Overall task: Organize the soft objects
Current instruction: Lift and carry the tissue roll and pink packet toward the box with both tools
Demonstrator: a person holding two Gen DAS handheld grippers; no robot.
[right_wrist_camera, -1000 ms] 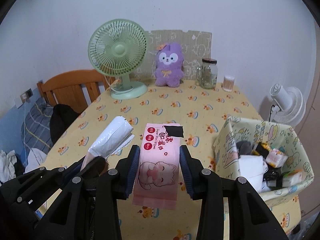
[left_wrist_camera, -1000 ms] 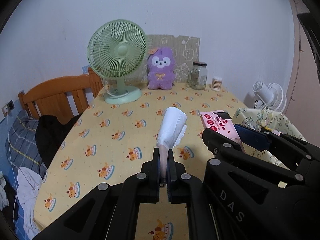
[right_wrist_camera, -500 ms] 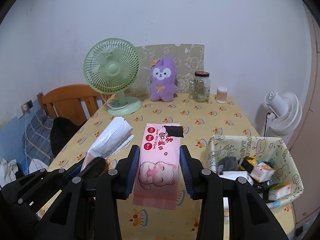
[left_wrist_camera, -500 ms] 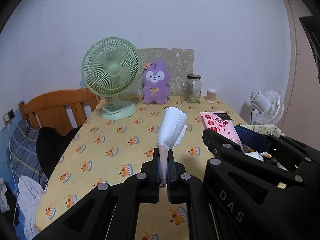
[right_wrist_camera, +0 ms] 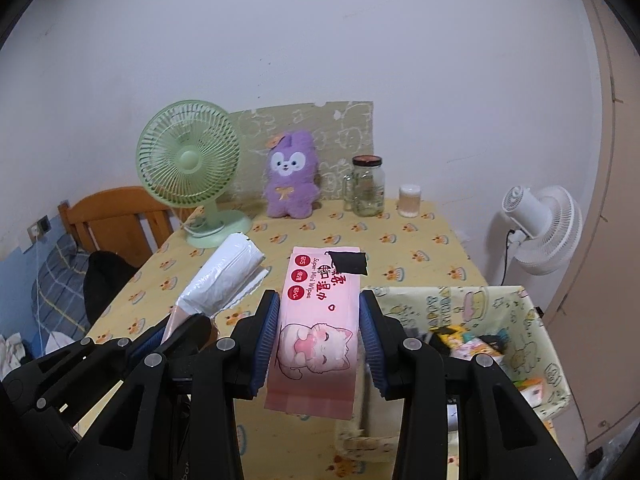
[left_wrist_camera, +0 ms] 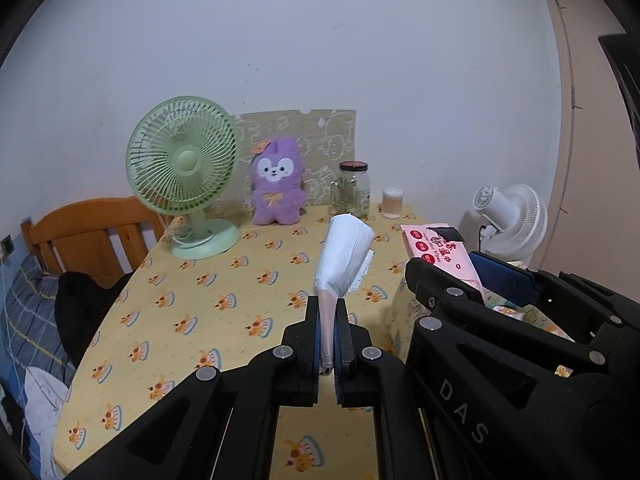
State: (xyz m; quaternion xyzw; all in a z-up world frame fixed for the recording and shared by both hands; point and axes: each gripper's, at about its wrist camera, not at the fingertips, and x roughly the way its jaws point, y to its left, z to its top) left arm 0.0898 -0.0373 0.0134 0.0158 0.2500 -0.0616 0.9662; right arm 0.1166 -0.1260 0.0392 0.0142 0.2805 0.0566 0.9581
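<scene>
Both hands have lifted and pulled back since a sec ago: the table (left_wrist_camera: 224, 304) sits lower and farther off in both views, and the patterned bin (right_wrist_camera: 516, 312) has slid in under the right side.

Left gripper (left_wrist_camera: 329, 334) is clamped tight on the pink tail end of a white tissue pack (left_wrist_camera: 346, 252), which sticks up and forward off the table. Right gripper (right_wrist_camera: 318, 336) holds the pink wipes pack (right_wrist_camera: 320, 320) across its width, pads pressing both long sides; the pack hangs flat, clear of the table, just left of the bin's near wall.

Step in hand, prob: carry both packs to the bin & drop them in. Bin already has small packets in it, so room is limited.

To do it well:
- Keep both grips firm till over the opening; soft packs sag, and the tissue pack is held only by its thin end, so it may swing or slip.
- Wipes pack's front end droops past the pads; clear the bin's rim w/ margin before lowering.
- Grippers ride close side by side. Drop one pack at a time, right first since it's nearer.
- Lower, then release; don't let go from high up.
- Green fan (left_wrist_camera: 182, 172), purple plush (left_wrist_camera: 277, 186) & glass jar (left_wrist_camera: 354, 188) sit at the far edge, well apart, no issue.
</scene>
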